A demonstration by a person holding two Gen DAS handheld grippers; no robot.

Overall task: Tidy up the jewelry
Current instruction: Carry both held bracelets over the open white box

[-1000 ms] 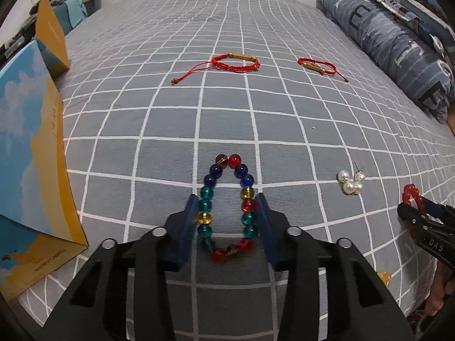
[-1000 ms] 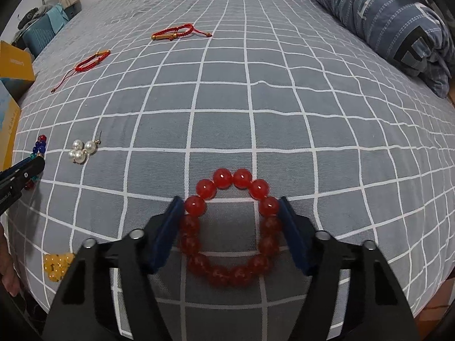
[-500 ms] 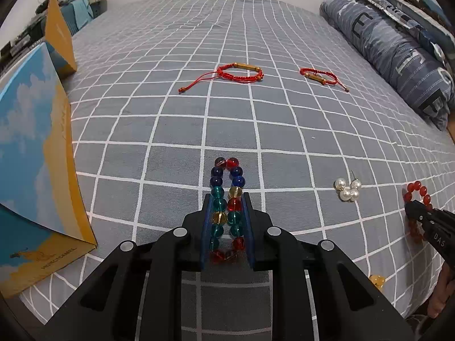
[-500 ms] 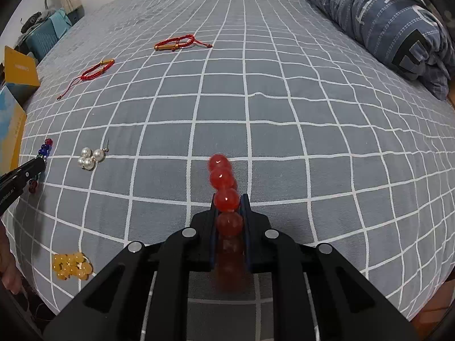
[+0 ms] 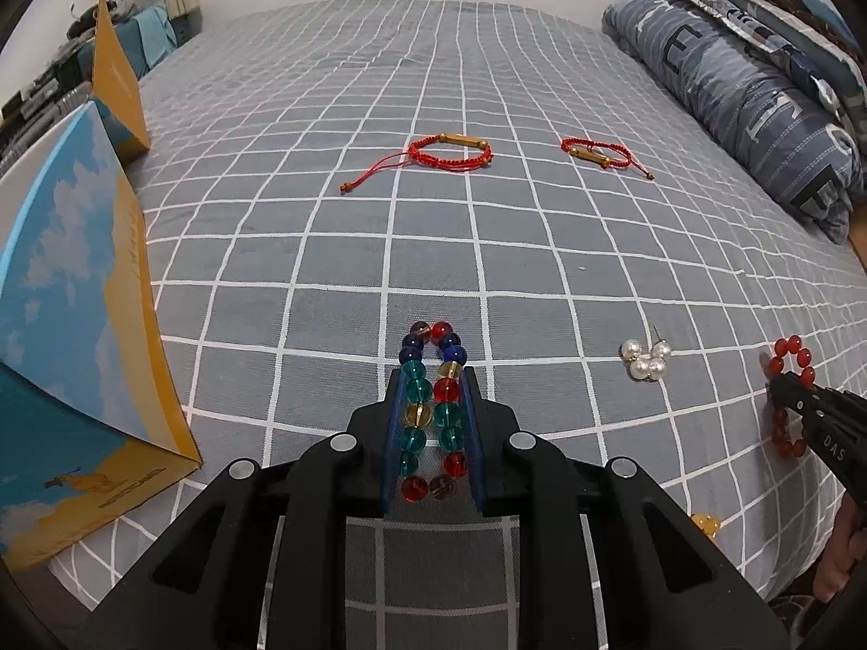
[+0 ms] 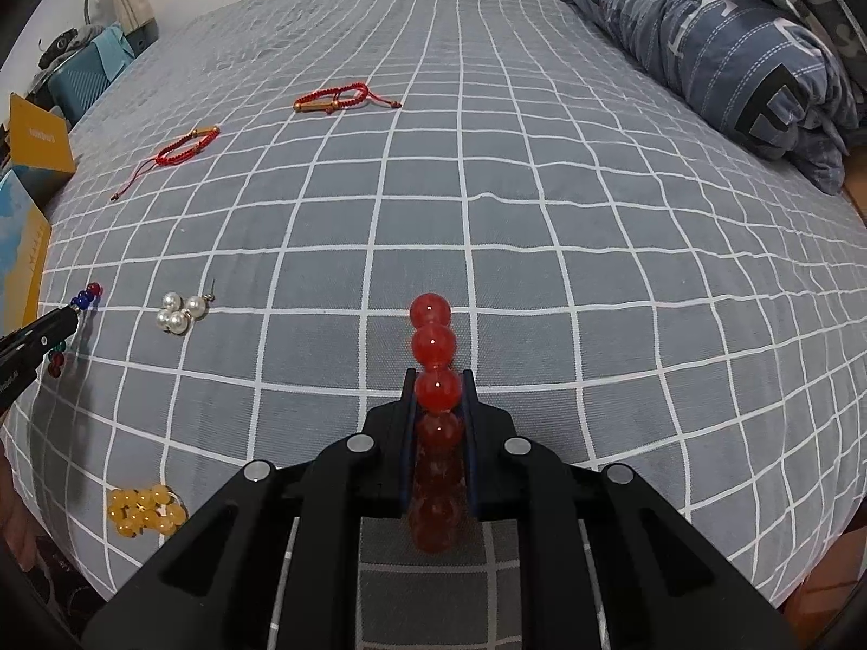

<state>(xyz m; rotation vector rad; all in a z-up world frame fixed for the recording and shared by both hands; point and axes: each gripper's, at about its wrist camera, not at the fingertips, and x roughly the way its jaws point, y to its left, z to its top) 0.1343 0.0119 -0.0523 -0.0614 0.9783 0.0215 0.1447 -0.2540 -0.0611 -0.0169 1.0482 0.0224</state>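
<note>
Glass-like beads in teal, blue, red and amber make up the multicolour bracelet (image 5: 432,411), seen from the left wrist pressed into a narrow double row between the left gripper (image 5: 432,379), whose fingers are clenched on it, its far end lying on the grey checked bedspread (image 5: 336,238). Farther up the bed lie a red cord bracelet (image 5: 450,154) and a smaller red cord bracelet (image 5: 596,153), well apart; a pearl cluster (image 5: 645,360) sits to the right, and a blue-and-yellow box (image 5: 70,325) stands at the left edge. This view alone shows the red bead bracelet (image 5: 790,395) as an open loop, side-on, in the right gripper (image 5: 780,382). From the right wrist, that red bead bracelet (image 6: 433,395) appears as a single edge-on column, the right gripper (image 6: 438,379) clamped on it. Only here is the yellow bead cluster (image 6: 143,509) fully visible, near the bed's edge.
</note>
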